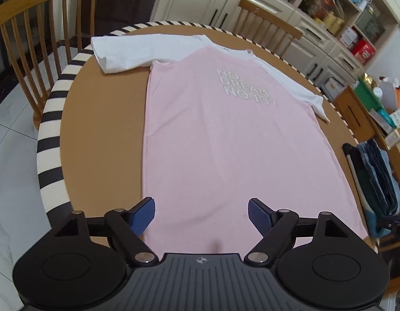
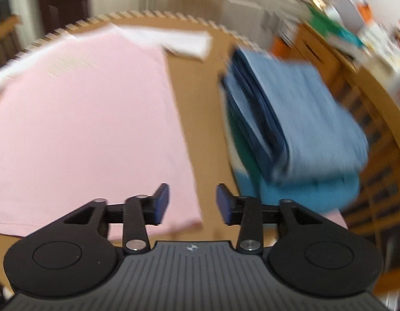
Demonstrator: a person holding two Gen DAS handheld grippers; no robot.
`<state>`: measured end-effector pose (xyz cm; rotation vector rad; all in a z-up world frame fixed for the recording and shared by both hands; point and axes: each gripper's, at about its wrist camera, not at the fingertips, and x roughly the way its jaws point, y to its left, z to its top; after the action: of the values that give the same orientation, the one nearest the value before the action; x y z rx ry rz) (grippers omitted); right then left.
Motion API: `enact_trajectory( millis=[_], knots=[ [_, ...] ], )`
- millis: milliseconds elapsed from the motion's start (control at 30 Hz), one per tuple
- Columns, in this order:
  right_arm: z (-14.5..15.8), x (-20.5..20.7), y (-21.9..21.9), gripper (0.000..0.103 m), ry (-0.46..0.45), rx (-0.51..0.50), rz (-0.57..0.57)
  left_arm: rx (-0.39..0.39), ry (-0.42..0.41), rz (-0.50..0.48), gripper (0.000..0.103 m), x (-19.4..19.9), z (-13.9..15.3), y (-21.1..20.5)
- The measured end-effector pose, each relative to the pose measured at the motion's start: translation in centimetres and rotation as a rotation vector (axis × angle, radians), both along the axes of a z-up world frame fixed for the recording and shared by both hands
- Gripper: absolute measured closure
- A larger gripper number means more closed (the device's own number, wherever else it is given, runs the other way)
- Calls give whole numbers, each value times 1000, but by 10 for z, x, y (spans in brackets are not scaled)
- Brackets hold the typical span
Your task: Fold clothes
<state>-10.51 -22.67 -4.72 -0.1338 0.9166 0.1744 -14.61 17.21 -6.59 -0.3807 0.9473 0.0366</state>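
Note:
A pink T-shirt with white sleeves and white lettering lies flat, face up, on the round brown table. Its hem is nearest me and its collar is at the far side. My left gripper is open and empty, hovering over the hem near the shirt's left corner. In the right wrist view, which is motion-blurred, the shirt fills the left half. My right gripper is open and empty above the shirt's right hem corner. The right gripper's tip also shows in the left wrist view.
A stack of folded blue and green clothes sits on the table right of the shirt; it also shows in the left wrist view. Wooden chairs stand around the striped table rim. Cabinets and cluttered shelves are behind.

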Motion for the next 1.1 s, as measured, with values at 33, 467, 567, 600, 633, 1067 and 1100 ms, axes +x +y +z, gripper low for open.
enact_trajectory(
  millis=[33, 467, 567, 600, 633, 1067, 1100],
  knots=[
    [2, 3, 1, 49, -17, 35, 33, 18, 20, 13, 22, 5, 2, -7],
    [5, 27, -1, 35, 44, 319, 20, 269, 86, -73, 18, 56, 41, -74],
    [5, 32, -2, 34, 50, 352, -11, 304, 78, -105, 17, 72, 50, -77],
    [4, 33, -1, 33, 52, 356, -23, 313, 73, -118, 17, 77, 53, -77],
    [3, 34, 1, 33, 53, 359, -36, 319, 65, -132, 16, 83, 56, -77],
    [2, 50, 22, 45, 20, 462, -306, 365, -12, -435, 15, 194, 77, -78],
    [4, 55, 21, 44, 18, 481, -333, 361, -20, -457, 15, 205, 78, -80]
  ],
)
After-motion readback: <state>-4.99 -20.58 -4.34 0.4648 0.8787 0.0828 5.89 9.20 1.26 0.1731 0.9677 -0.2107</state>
